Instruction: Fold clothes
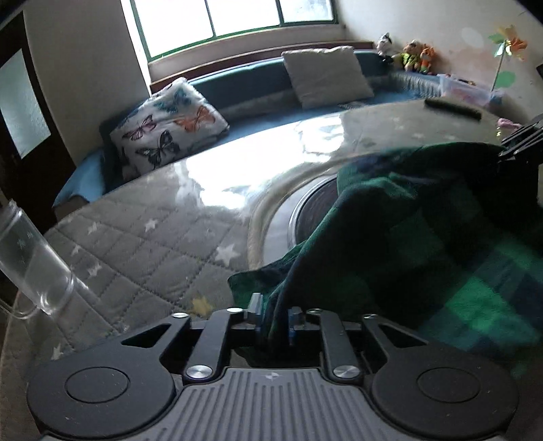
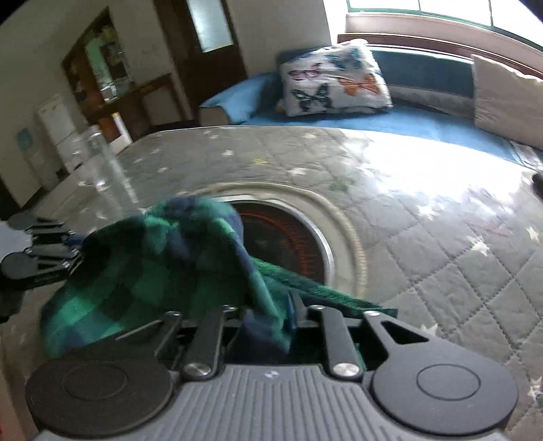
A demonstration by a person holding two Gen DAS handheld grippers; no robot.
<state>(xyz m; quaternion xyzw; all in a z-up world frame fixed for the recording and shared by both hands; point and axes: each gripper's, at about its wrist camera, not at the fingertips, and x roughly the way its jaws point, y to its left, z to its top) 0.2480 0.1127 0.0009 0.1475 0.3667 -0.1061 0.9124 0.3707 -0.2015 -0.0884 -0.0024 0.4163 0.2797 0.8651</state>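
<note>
Where cloth (image 2: 163,257) bunches, right tool (image 2: 268,322) hides.

A grey quilted cover with white stars (image 1: 142,257) is lying over the table, and a round metal-rimmed heater opening (image 2: 292,237) is showing at its middle. A clear glass jar (image 1: 30,264) is standing near the table's left edge. A dark remote (image 1: 453,108) is lying at the far right edge. Beyond the far edge, a blue bench (image 2: 390,120) is running under the window (image 1: 234,20), carrying a butterfly-print pillow (image 1: 166,127) and a plain beige cushion (image 1: 327,74). Stuffed toys (image 1: 415,56) are sitting in the far right corner.
</note>
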